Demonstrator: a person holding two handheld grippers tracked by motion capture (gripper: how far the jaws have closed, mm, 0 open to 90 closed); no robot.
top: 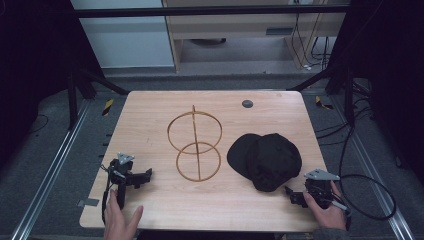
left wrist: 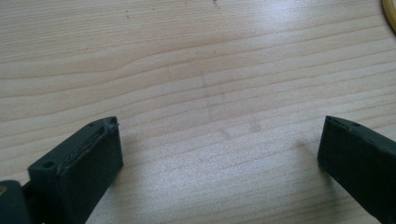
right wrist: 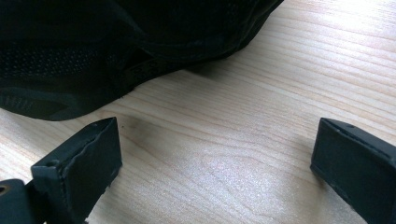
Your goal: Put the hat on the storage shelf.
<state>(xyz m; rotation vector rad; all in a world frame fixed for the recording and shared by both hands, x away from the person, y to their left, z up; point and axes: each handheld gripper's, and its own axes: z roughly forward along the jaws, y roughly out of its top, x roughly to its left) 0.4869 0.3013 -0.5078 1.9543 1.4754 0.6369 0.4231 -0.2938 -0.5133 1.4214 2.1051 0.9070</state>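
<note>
Both my tongs sit low in the frame, resting on the worktop (top: 150,107) and nothing is picked up yet. My left tongs (top: 145,175) are at the lower left, jaws spread wide; in the left gripper view I see bare wood grain between them, with a sliver of the yellow wire stand (left wrist: 390,14) at the upper right corner. My right tongs (top: 292,196) are at the lower right, released too, jaws wide apart with open wood between. Just ahead of them lies the black cap (top: 265,160), right of centre in the high view, flat on the worktop with its brim toward the left; in the right gripper view its dark fabric (right wrist: 116,51) fills the upper left, near my jaws but not touching. The wire stand (top: 195,145), two rings on an upright rod, is in the middle of the frame, bare. So by my reckoning the job is at its very start: the cap waits to be gripped and, I'd guess, set on that stand. A small strap tab on the cap's edge may carry lettering, but I can't read it.
</note>
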